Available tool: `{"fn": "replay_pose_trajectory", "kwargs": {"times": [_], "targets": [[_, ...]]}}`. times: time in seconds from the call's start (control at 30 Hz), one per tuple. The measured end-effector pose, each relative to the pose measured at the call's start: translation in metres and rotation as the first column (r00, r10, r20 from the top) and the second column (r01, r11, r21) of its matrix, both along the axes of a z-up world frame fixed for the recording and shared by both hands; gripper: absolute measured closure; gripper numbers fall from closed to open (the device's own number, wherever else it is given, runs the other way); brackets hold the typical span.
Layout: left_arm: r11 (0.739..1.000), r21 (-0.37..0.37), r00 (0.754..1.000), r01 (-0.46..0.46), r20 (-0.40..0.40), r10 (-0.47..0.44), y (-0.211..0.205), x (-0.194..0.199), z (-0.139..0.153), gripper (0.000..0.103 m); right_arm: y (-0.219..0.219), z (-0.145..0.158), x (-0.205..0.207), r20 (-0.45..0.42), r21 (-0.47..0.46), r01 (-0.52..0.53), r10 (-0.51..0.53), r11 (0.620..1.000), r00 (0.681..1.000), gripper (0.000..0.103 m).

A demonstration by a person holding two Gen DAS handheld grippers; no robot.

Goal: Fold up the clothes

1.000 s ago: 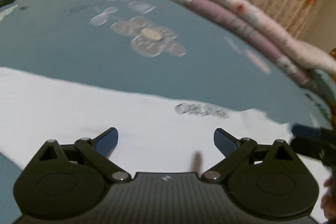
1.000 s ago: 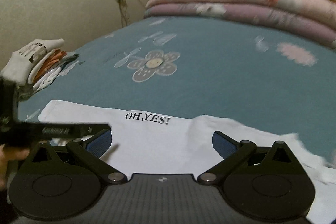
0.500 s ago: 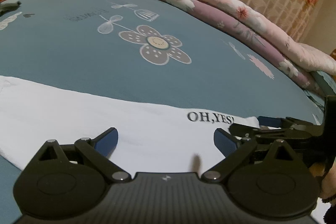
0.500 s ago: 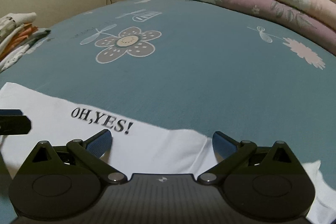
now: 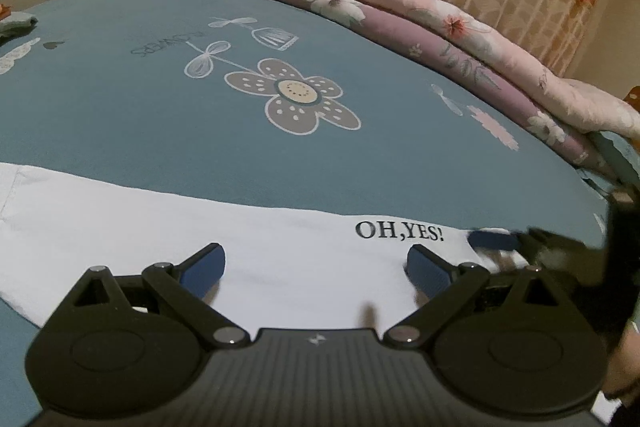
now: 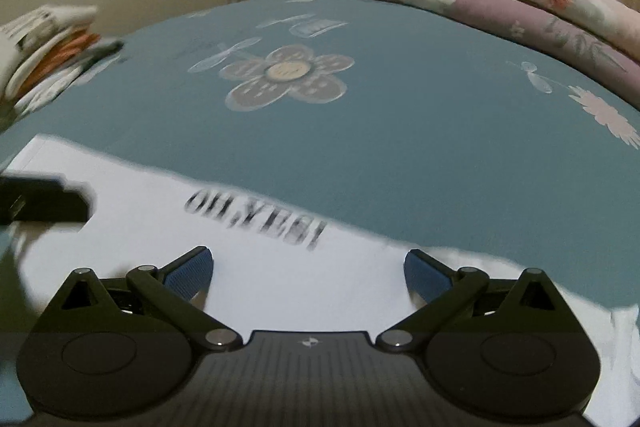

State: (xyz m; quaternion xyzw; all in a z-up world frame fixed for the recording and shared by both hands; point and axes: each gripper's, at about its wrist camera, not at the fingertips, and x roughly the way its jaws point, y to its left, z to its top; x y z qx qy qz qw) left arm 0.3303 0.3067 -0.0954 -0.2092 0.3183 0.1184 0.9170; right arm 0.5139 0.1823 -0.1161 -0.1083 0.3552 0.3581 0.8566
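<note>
The teal bedsheet [image 5: 168,115] filled both views, its big printed flower [image 5: 298,94] the marker here. Two rolled quilts [image 5: 420,23] lay beyond the flower, likely parked clear of the work. The white T-shirt [image 5: 280,247] lay flat nearer than the flower, its "OH,YES!" print [image 5: 399,230] upward. A stack of clothes [image 6: 44,39] sat left of the flower. Left gripper [image 5: 316,267] and right gripper [image 6: 308,269] hung over the shirt, jaws spread, holding nothing; no containers showed
</note>
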Motion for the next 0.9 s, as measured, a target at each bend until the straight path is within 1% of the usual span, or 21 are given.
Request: {"fn": "replay_pose_trajectory", "kwargs": {"times": [0.1,0.13,0.2,0.23,0.33,0.43,0.5,0.6,0.7,0.83,0.9], "targets": [[1.000,0.008,1.000,0.009,0.008,-0.009,-0.003,0.000,0.002,0.006,-0.001,0.009,0.013,-0.042,0.011,0.049,-0.049,0.999,0.998,0.000],[1.000,0.008,1.000,0.013,0.012,-0.013,-0.003,-0.001,0.003,0.006,-0.007,0.015,0.010,-0.041,0.014,0.052,-0.052,0.999,0.998,0.000],[1.000,0.003,1.000,0.020,0.021,-0.020,-0.005,-0.001,0.005,0.006,-0.026,0.032,-0.003,-0.008,0.013,0.027,-0.027,1.000,1.000,0.000],[1.000,0.002,0.999,0.021,0.025,-0.021,-0.005,-0.002,0.005,0.006,-0.038,0.041,-0.010,0.014,-0.005,0.023,-0.023,1.000,1.000,0.000],[1.000,0.003,0.999,0.030,0.032,-0.030,-0.008,-0.002,0.008,0.005,-0.076,0.053,-0.027,0.044,-0.055,0.053,-0.051,0.997,0.998,0.000],[0.999,0.007,0.999,0.043,0.029,-0.043,-0.012,-0.001,0.008,0.005,-0.117,0.046,-0.036,0.012,-0.090,0.123,-0.123,0.988,0.992,0.000],[0.999,0.010,0.999,0.045,0.026,-0.045,-0.013,-0.001,0.008,0.005,-0.140,0.032,-0.038,-0.028,-0.086,0.174,-0.177,0.981,0.984,0.000],[0.999,0.010,0.999,0.037,0.022,-0.037,-0.011,-0.001,0.007,0.005,-0.153,0.011,-0.031,-0.097,-0.045,0.212,-0.215,0.976,0.972,0.000],[1.000,0.010,1.000,0.026,0.013,-0.026,-0.010,0.000,0.004,0.005,-0.147,0.005,-0.012,-0.077,-0.019,0.216,-0.217,0.976,0.973,0.000],[0.999,0.023,0.999,0.038,0.003,-0.038,-0.014,0.003,0.003,0.005,-0.139,-0.003,0.012,-0.051,0.015,0.221,-0.220,0.975,0.974,0.000],[0.998,0.035,0.999,0.044,0.000,-0.044,-0.016,0.003,0.003,0.005,-0.133,-0.001,0.027,-0.034,-0.006,0.226,-0.226,0.974,0.974,0.000]]}}
